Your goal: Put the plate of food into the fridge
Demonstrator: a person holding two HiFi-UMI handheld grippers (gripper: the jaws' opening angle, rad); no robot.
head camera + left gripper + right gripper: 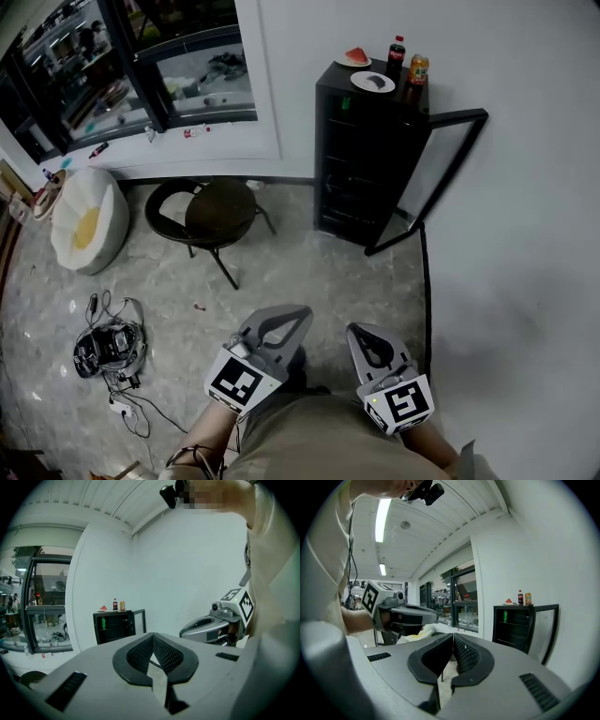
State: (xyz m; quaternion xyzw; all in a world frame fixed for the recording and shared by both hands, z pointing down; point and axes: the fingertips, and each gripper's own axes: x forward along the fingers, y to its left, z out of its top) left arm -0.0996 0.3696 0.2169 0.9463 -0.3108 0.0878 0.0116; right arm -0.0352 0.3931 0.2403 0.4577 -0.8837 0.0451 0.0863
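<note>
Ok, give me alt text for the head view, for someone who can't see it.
A person's left gripper and right gripper, both shut and empty, point toward a small black fridge with its door open. On top stand a plate of food, a watermelon slice, a cola bottle and a can.

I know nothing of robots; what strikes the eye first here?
A black fridge stands against the wall, door swung open, with a watermelon plate, a second plate, a cola bottle and a can on top. Up front, the left gripper and right gripper, both shut and empty, point toward it. A fried-egg beanbag sits on the floor at left.
</note>
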